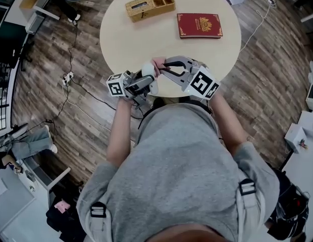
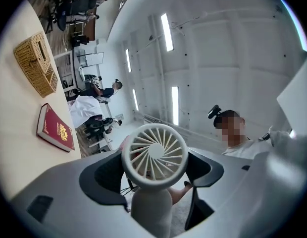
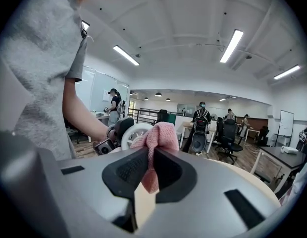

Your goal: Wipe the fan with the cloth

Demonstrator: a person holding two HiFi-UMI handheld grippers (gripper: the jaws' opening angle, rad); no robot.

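A small white hand-held fan [image 2: 156,155] stands upright, and my left gripper [image 2: 153,185] is shut on its handle [image 2: 152,212]. In the head view the fan [image 1: 147,67] is above the table's near edge, with the left gripper [image 1: 145,82] just below it. My right gripper [image 3: 148,165] is shut on a pink cloth [image 3: 157,142]. From the right gripper view the cloth overlaps the fan's round rim [image 3: 135,133]; whether they touch I cannot tell. In the head view the right gripper [image 1: 165,67] reaches in from the right, and the cloth [image 1: 158,62] sits beside the fan head.
On the round beige table [image 1: 126,39] lie a wicker basket [image 1: 150,6] at the far side and a red book [image 1: 199,25] to its right. Cables and a power strip [image 1: 68,77] lie on the wooden floor to the left. Chairs and people are farther back in the room.
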